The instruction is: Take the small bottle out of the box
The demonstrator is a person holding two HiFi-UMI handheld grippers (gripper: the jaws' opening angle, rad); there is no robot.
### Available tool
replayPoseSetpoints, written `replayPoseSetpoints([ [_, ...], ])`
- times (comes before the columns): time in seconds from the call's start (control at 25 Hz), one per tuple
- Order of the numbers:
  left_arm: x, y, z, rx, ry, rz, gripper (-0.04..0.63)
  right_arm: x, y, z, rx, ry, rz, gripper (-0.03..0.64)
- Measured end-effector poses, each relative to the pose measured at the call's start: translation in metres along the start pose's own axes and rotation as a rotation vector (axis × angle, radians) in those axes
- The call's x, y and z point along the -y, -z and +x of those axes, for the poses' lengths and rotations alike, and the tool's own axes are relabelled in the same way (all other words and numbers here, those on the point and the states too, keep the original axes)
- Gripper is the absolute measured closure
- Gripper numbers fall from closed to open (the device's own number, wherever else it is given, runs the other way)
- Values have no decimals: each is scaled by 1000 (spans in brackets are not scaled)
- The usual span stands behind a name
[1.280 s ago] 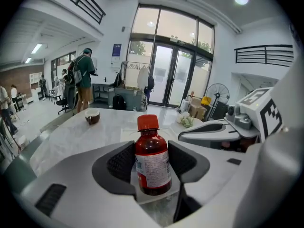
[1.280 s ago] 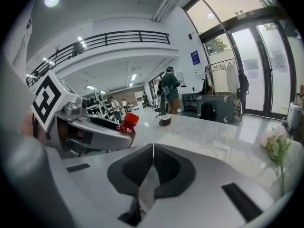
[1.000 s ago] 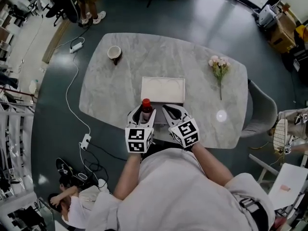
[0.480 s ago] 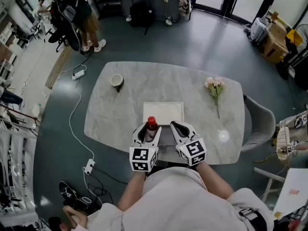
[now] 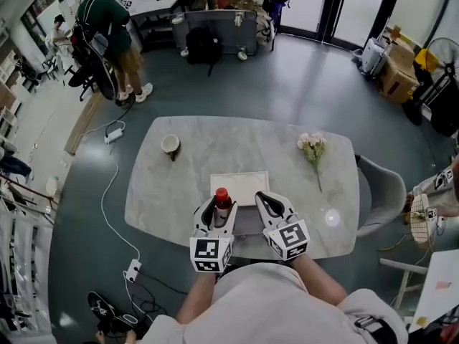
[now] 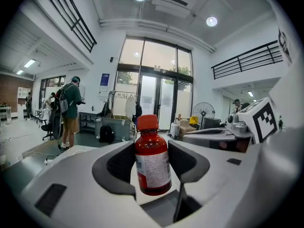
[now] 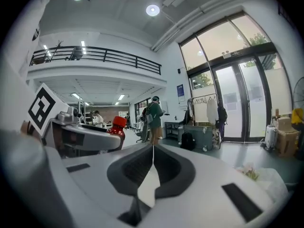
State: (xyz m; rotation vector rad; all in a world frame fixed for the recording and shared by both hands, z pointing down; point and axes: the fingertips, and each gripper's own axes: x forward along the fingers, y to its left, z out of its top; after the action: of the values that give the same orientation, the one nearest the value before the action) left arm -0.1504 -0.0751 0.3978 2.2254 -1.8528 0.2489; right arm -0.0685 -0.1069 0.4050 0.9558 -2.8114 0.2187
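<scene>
The left gripper (image 5: 217, 209) is clamping the small bottle (image 6: 152, 158) by its body, the two dark pads pressing in on either side of the white label while the red cap is standing upright above them. In the left gripper view the bottle's base is hanging free with nothing under it but the gripper's own body, so it appears to be lifted, not resting. The right gripper (image 7: 153, 161) is holding nothing: its jaws are pressed together with only a thin seam between them, and it is hovering just beside the left one over the near edge of the table (image 5: 215, 138). Against the pictures from the last second, the clearest difference is the head camera tipping up, taking in more of the room beyond the table. The grippers and the bottle are keeping almost the same place relative to the box (image 5: 244, 180). The bottle is still showing at the box's near left corner in the head view, and that view does not settle whether it is over the rim or just past it. That suggests the lift itself is done and the carry-away is only starting; the bottle probably needs bringing clear of the box and setting down on bare marble. The cup (image 5: 170, 145) and the flowers (image 5: 313, 146) are lying well apart from this, out of the way.
</scene>
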Motion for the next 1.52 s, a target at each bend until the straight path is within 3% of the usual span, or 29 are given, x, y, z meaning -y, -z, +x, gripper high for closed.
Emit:
replayPoseSetpoints([
  [0.92, -1, -84, -19, 216, -8, 49, 373, 21, -82, -25, 204, 88, -85, 591],
  [1.52, 0, -99, -27, 263, -2, 39, 373, 22, -98, -36, 241, 110, -116, 591],
])
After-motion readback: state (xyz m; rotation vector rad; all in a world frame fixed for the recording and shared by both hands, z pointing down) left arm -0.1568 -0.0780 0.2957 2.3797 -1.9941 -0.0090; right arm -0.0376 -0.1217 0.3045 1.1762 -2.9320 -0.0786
